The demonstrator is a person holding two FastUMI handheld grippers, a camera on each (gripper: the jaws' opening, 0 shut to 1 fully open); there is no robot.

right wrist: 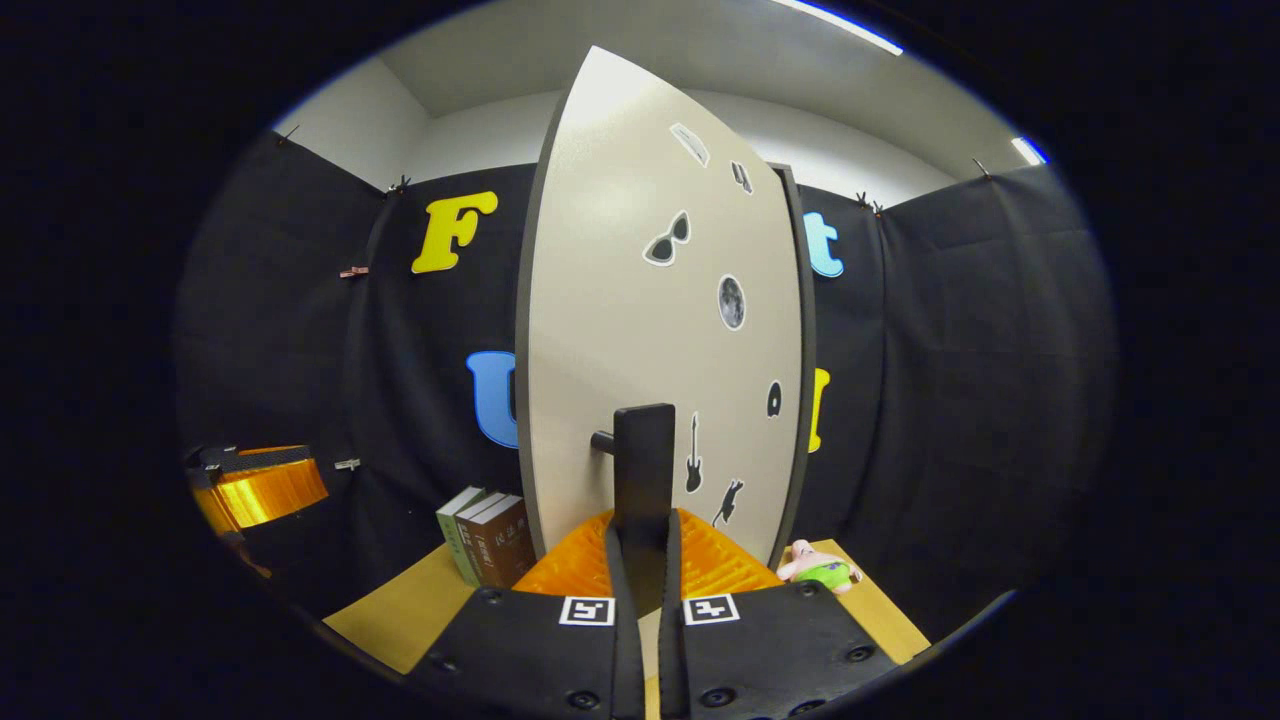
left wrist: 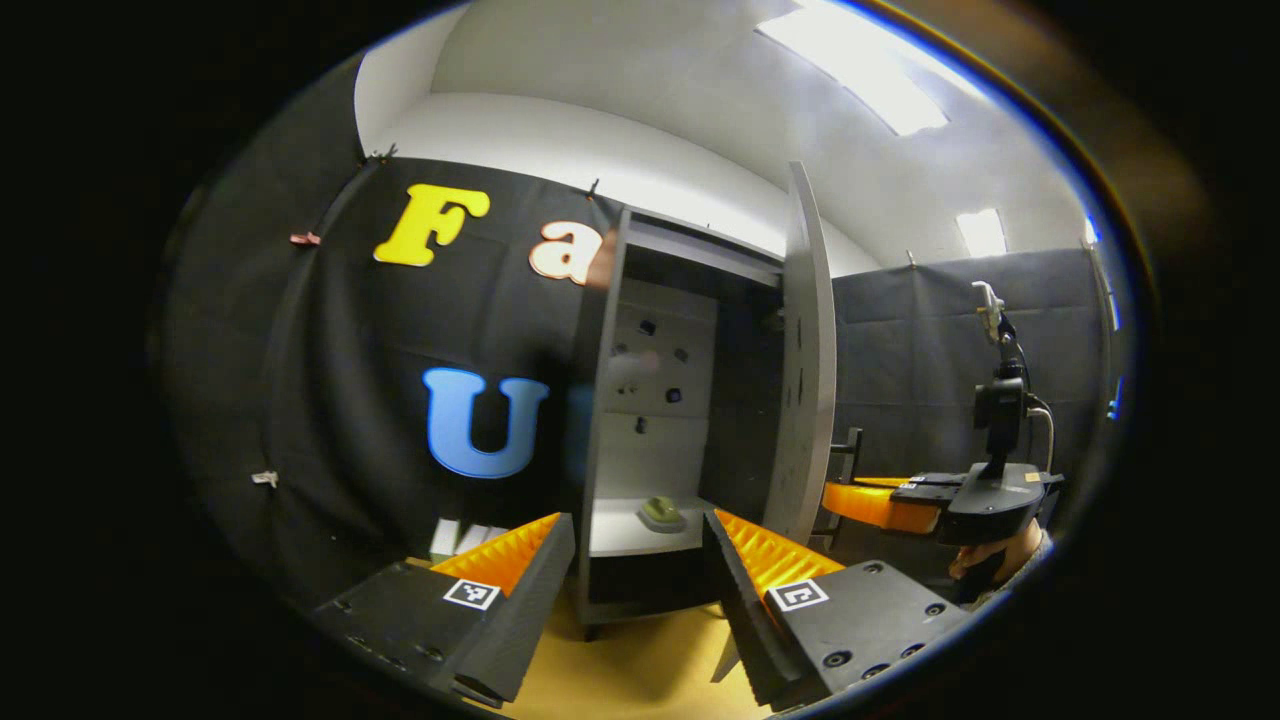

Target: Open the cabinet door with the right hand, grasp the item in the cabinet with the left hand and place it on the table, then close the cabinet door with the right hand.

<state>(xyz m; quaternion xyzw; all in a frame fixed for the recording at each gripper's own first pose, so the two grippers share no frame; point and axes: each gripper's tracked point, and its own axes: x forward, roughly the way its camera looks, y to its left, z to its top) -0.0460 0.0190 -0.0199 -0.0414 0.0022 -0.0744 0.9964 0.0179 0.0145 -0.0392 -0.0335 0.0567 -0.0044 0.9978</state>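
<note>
The cabinet (left wrist: 600,400) stands with its door (left wrist: 808,360) swung wide open. On its lower white shelf lies a small green item (left wrist: 661,512). My left gripper (left wrist: 640,550) is open in front of the cabinet mouth, a little short of the shelf, with the item showing between its fingers. In the right gripper view the pale door (right wrist: 650,330) with black stickers faces me, and my right gripper (right wrist: 642,545) is shut on the dark upright door handle (right wrist: 642,470). In the left gripper view, the right gripper (left wrist: 900,500) appears beyond the door's edge, held by a person's hand.
Several books (right wrist: 485,545) stand on the wooden table (right wrist: 400,610) left of the cabinet. A pink and green plush toy (right wrist: 818,568) lies on the table to the right of the door. Black cloth walls close in the booth.
</note>
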